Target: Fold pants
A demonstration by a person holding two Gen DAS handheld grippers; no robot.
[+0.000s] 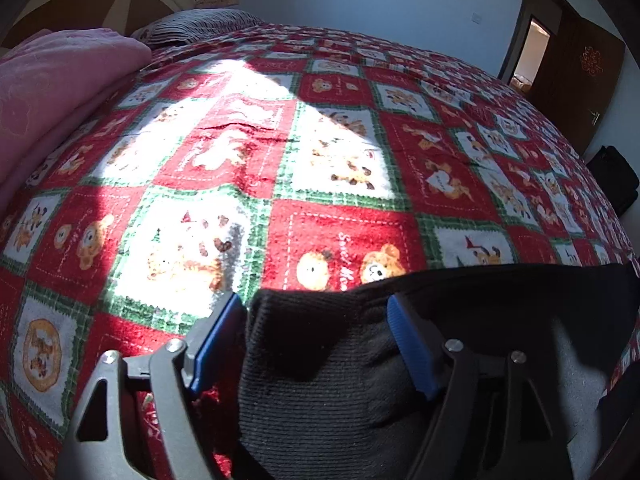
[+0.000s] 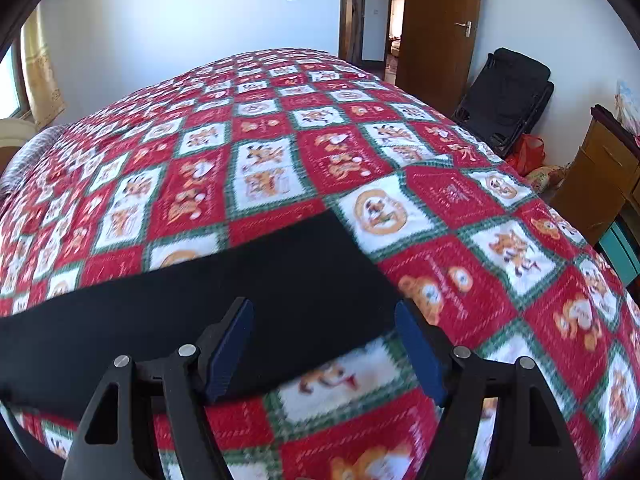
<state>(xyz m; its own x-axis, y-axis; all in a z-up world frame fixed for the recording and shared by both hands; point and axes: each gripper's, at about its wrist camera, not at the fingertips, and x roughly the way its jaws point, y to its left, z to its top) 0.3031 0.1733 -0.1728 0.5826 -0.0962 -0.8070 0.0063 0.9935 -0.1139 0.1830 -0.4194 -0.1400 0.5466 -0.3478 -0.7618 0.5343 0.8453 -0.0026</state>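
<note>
The black knit pants (image 1: 332, 376) lie flat on the red, white and green patterned bedspread (image 1: 340, 152). In the left wrist view one end of them lies between the spread fingers of my left gripper (image 1: 316, 320), which is open just above the cloth. In the right wrist view the pants (image 2: 240, 300) run as a long black band from the left edge to an end at the middle. My right gripper (image 2: 324, 328) is open over that end, with the blue pads (image 2: 230, 348) apart and not clamping the cloth.
A pink blanket (image 1: 52, 92) and a striped pillow (image 1: 192, 26) lie at the head of the bed. A wooden door (image 2: 438, 28), a black folding chair (image 2: 504, 100) and a wooden cabinet (image 2: 600, 176) stand beyond the bed's far and right edges.
</note>
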